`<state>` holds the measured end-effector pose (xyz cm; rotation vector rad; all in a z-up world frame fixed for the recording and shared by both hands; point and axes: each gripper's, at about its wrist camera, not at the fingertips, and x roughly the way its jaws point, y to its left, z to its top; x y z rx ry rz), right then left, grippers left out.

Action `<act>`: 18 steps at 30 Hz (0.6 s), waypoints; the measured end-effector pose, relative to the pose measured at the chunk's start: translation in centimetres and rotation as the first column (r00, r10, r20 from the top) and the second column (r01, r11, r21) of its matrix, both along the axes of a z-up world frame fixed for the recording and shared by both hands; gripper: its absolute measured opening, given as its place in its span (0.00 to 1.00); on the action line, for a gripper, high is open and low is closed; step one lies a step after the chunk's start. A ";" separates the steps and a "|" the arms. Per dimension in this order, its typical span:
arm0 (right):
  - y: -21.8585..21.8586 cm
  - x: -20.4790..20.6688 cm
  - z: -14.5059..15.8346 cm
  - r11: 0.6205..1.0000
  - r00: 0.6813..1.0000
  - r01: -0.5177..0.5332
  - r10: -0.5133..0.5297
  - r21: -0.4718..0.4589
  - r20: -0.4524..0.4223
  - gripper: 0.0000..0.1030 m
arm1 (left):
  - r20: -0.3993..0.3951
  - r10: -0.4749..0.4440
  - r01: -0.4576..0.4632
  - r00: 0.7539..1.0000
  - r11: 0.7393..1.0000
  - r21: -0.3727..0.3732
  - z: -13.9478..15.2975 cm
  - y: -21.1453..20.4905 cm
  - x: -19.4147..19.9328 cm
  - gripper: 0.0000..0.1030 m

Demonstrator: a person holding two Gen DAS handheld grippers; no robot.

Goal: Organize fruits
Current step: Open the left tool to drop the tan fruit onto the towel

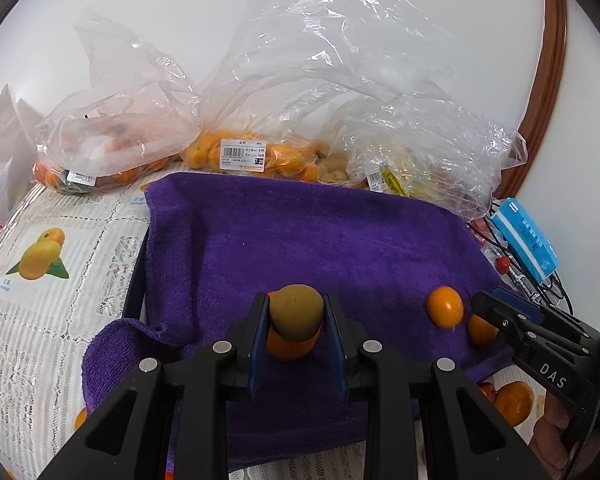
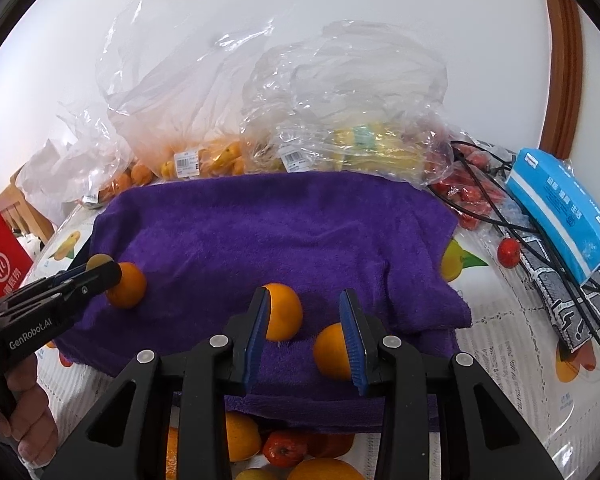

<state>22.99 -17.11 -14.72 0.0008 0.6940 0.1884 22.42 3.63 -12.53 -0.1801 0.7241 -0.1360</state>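
Fluffy matt purple towel [image 1: 300, 240]; crinkled glossy clear plastic bags [image 1: 340, 80]; smooth oranges [image 1: 445, 306]

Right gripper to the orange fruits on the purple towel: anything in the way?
Nothing visible. The right gripper sits open with one orange fruit at one finger and a second orange fruit at the other; bare purple towel lies between them.

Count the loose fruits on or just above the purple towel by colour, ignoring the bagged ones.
orange fruit: 3
olive-brown fruit, gripped in the left tongs: 1
Total: 4
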 end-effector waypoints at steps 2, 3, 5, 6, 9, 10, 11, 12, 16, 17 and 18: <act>0.0 0.1 0.0 1.000 1.000 0.002 -0.002 0.001 -0.002 0.35 | -0.002 0.001 -0.001 1.000 1.000 0.000 0.0 0.0 0.0 0.25; 0.0 0.1 0.0 1.000 1.000 0.001 -0.001 0.000 -0.003 0.35 | -0.002 0.001 -0.001 1.000 1.000 -0.001 0.0 0.0 0.0 0.25; 0.1 0.1 0.0 1.000 1.000 -0.003 0.003 -0.002 -0.003 0.35 | -0.004 0.003 -0.003 1.000 1.000 -0.005 -0.1 0.2 0.1 0.25; 0.1 0.0 -0.1 1.000 1.000 -0.004 0.004 -0.003 -0.003 0.35 | -0.006 0.003 -0.003 1.000 1.000 -0.007 -0.1 0.2 0.1 0.25; 0.2 0.1 -0.1 1.000 1.000 -0.005 0.005 -0.009 -0.005 0.35 | -0.008 0.000 0.000 1.000 1.000 -0.012 -0.1 0.3 0.0 0.25; 0.2 0.1 -0.2 1.000 1.000 -0.005 0.005 -0.008 -0.006 0.35 | -0.009 -0.003 0.003 1.000 1.000 -0.017 -0.1 0.3 0.0 0.26; 0.2 0.1 -0.2 1.000 1.000 -0.004 0.004 -0.007 -0.007 0.35 | -0.010 -0.006 0.006 1.000 1.000 -0.020 0.0 0.3 0.0 0.28; 0.2 0.1 -0.1 1.000 1.000 -0.004 0.004 -0.005 -0.008 0.35 | -0.011 -0.008 0.008 1.000 1.000 -0.023 0.0 0.3 0.0 0.28; 0.1 0.1 -0.1 1.000 1.000 0.002 -0.002 0.000 -0.008 0.36 | -0.013 -0.023 0.022 1.000 0.999 -0.024 0.1 0.1 -0.1 0.33; 0.0 0.1 -0.1 1.000 1.000 0.002 -0.002 0.002 -0.008 0.36 | -0.013 -0.026 0.026 1.000 0.999 -0.024 0.1 0.0 -0.1 0.34; 0.0 0.1 0.0 1.000 1.000 0.002 -0.002 0.004 -0.007 0.36 | -0.013 -0.029 0.028 1.000 0.999 -0.022 0.1 -0.1 -0.1 0.35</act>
